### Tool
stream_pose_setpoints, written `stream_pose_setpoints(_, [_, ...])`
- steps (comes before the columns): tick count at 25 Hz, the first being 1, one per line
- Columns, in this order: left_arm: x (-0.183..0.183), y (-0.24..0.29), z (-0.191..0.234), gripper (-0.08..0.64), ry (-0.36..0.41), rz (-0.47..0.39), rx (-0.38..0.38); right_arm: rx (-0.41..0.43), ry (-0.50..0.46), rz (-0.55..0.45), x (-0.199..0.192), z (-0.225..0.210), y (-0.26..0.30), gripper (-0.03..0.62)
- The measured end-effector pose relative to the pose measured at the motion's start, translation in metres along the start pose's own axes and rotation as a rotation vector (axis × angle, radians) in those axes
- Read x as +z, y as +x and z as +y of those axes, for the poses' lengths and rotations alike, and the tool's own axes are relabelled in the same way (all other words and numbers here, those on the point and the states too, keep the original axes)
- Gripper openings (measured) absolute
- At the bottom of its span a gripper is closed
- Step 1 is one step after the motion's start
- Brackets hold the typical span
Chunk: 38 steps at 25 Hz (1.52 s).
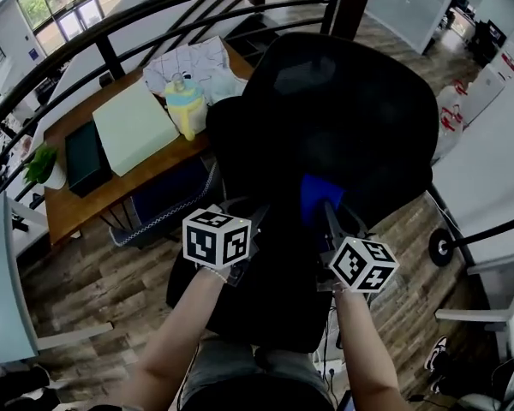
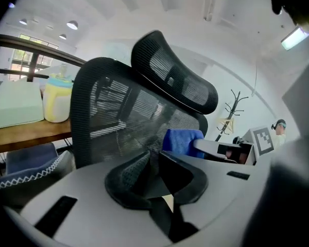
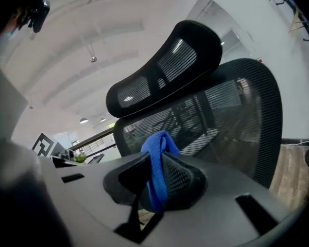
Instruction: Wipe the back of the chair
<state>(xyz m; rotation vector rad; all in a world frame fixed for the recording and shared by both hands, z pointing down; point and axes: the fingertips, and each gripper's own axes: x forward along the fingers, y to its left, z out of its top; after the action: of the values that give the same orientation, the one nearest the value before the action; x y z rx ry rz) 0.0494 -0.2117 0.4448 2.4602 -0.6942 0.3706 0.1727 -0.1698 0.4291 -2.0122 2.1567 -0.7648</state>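
The black mesh chair back (image 1: 343,118) with its headrest (image 1: 304,71) fills the middle of the head view. My right gripper (image 1: 325,211) is shut on a blue cloth (image 1: 319,193), which lies against the lower part of the chair back. In the right gripper view the cloth (image 3: 157,174) is folded between the jaws of the right gripper (image 3: 155,161), with the mesh back (image 3: 232,107) just beyond. My left gripper (image 1: 253,212) is shut and holds nothing, low by the chair back (image 2: 118,117). The left gripper view shows the cloth (image 2: 183,139) to the right of the left gripper (image 2: 153,156).
A wooden desk (image 1: 111,187) stands beyond the chair with a yellow and blue bottle (image 1: 186,105), a pale green pad (image 1: 135,127) and papers (image 1: 193,62). A black railing (image 1: 154,7) curves behind it. A potted plant (image 1: 43,165) stands at the desk's left end.
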Motion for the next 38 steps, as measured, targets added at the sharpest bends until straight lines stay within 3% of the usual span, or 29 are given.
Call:
stream_pose_setpoints(7, [-0.003, -0.034, 0.053, 0.063, -0.058, -0.032, 0.096, 0.141, -0.017, 0.075, -0.035, 0.071, 0.056, 0.075])
stream_pose_setpoints(15, [-0.008, -0.056, 0.093, 0.063, -0.119, -0.055, 0.170, 0.219, -0.027, 0.125, -0.052, 0.115, 0.108, 0.075])
stream_pose_setpoints(21, [-0.007, -0.057, 0.107, 0.063, -0.141, -0.061, 0.196, 0.224, -0.022, 0.157, -0.064, 0.123, 0.137, 0.074])
stream_pose_setpoints(31, [-0.005, -0.038, 0.108, 0.063, -0.144, -0.040, 0.174, 0.188, 0.021, 0.180, -0.071, 0.108, 0.153, 0.075])
stream_pose_setpoints(38, [-0.013, -0.025, 0.102, 0.063, -0.140, -0.005, 0.157, 0.181, -0.016, 0.195, -0.070, 0.097, 0.153, 0.075])
